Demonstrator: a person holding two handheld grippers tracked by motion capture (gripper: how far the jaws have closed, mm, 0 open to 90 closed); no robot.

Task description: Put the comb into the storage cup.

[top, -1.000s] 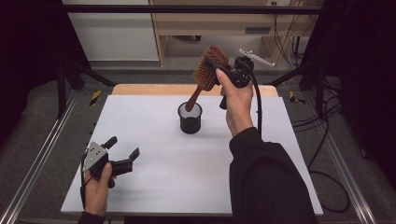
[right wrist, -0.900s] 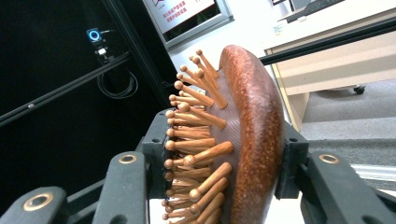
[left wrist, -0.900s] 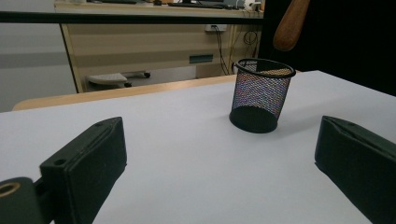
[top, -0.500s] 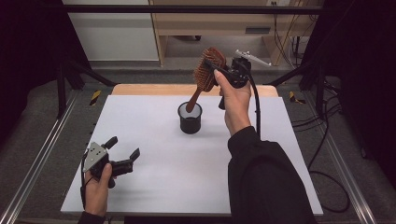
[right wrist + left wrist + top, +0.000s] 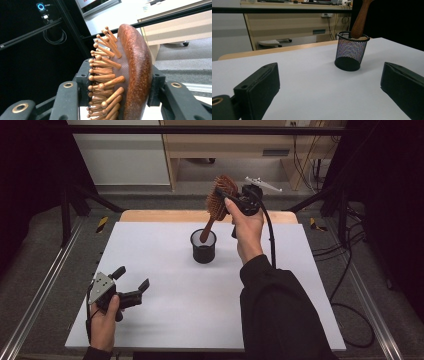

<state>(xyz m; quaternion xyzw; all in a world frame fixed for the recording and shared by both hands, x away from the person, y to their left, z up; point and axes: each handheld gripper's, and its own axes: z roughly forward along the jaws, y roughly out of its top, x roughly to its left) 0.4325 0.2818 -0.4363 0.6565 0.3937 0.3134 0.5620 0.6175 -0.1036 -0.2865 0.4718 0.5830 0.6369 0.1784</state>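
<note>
1. At the far middle of the white table, my right gripper is clamped on the head of the wooden hairbrush; in the right gripper view one jaw presses in among the bristle pins and the other bears on the polished back.

2. The brush leans head-up, its handle running down into the black mesh cup. The tip sits inside the rim; whether it touches the bottom I cannot tell.

3. Against the high view of a second ago, almost nothing has shifted: brush, cup and my right hand sit where they did, and the grip is as tight as it was.

4. My reading is that the drop into the cup is all but done and I am pausing over it. What remains is to ease the jaws apart and let the brush settle against the rim.

5. My left gripper rests at the near left of the table, jaws spread wide and holding nothing, well apart from the cup it faces.

6. The risk I judge: a top-heavy brush could tip the light cup on release.
</note>
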